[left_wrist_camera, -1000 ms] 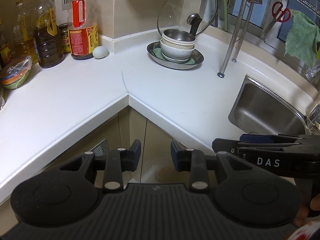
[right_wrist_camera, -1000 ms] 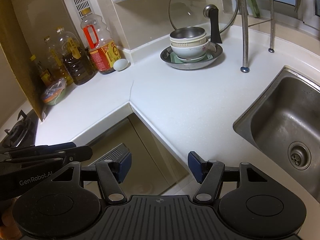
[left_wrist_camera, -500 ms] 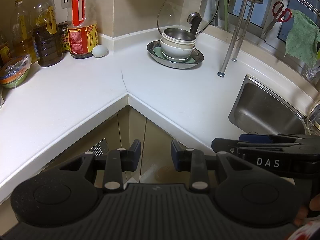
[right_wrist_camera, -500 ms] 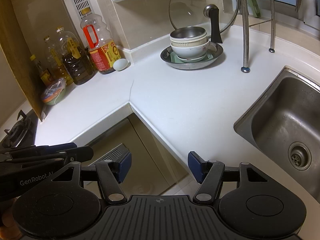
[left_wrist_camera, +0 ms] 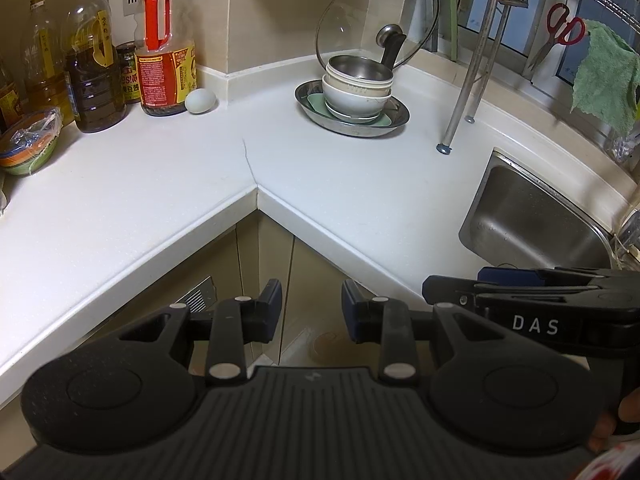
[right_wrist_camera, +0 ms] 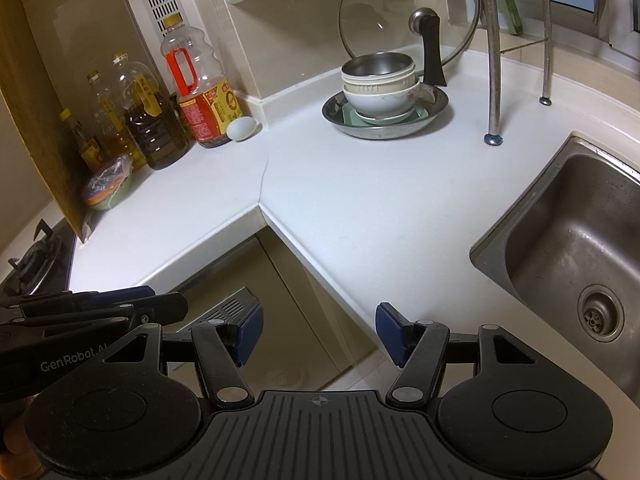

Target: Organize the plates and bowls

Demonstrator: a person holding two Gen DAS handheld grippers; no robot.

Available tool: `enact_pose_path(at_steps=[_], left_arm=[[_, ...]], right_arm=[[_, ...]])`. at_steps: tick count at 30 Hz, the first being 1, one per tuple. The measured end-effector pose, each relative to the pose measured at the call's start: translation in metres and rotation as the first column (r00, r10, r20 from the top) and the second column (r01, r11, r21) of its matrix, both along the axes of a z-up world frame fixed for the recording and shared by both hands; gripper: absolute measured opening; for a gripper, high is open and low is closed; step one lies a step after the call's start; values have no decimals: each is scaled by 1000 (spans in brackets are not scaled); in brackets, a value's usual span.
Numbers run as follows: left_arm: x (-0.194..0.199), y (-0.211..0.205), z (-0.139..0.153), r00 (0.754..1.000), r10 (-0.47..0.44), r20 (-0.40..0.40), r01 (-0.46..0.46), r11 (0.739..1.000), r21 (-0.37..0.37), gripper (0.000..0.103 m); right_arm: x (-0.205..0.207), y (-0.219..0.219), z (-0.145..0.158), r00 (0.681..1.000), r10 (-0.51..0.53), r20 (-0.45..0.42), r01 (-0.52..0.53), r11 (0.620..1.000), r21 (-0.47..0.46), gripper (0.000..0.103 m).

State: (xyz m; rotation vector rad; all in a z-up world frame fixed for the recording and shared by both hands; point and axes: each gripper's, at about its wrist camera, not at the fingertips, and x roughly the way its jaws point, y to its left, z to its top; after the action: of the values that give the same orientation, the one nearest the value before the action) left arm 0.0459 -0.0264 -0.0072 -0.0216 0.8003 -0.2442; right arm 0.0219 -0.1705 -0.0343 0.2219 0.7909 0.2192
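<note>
The left gripper point(left_wrist_camera: 311, 312) hangs off the counter's point(left_wrist_camera: 340, 184) inner corner, over the cabinet fronts, its jaws a narrow gap apart and holding nothing; the right gripper point(right_wrist_camera: 319, 334) sits beside it at the same edge, jaws spread wide and bare; each shows in the other's view, the right one at the left view's right side point(left_wrist_camera: 532, 300), the left one at the right view's left side point(right_wrist_camera: 92, 312).

The dishes stand far back on the counter, well apart from both grippers; a steel plate point(left_wrist_camera: 352, 110) carries a pale green dish point(left_wrist_camera: 316, 103), and on that a white bowl point(left_wrist_camera: 356, 100), a cream bowl point(left_wrist_camera: 358, 82) and a steel bowl point(left_wrist_camera: 356, 67) nested one in another; a glass lid point(left_wrist_camera: 376, 20) leans upright against the wall just behind them.

To the stack's left an egg point(left_wrist_camera: 200, 101) lies beside oil bottles point(left_wrist_camera: 164, 48); a rack leg point(left_wrist_camera: 460, 100) stands to its right, and the sink point(left_wrist_camera: 532, 216) lies nearer on the right.
</note>
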Motion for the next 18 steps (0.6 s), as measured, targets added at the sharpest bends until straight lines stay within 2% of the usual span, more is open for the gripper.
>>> enact_pose_path(at_steps=[18], left_arm=[[2, 0, -1, 1000, -1, 0, 1, 1000, 0, 29]], right_arm=[[1, 0, 0, 1000, 1, 0, -1, 1000, 0, 63]])
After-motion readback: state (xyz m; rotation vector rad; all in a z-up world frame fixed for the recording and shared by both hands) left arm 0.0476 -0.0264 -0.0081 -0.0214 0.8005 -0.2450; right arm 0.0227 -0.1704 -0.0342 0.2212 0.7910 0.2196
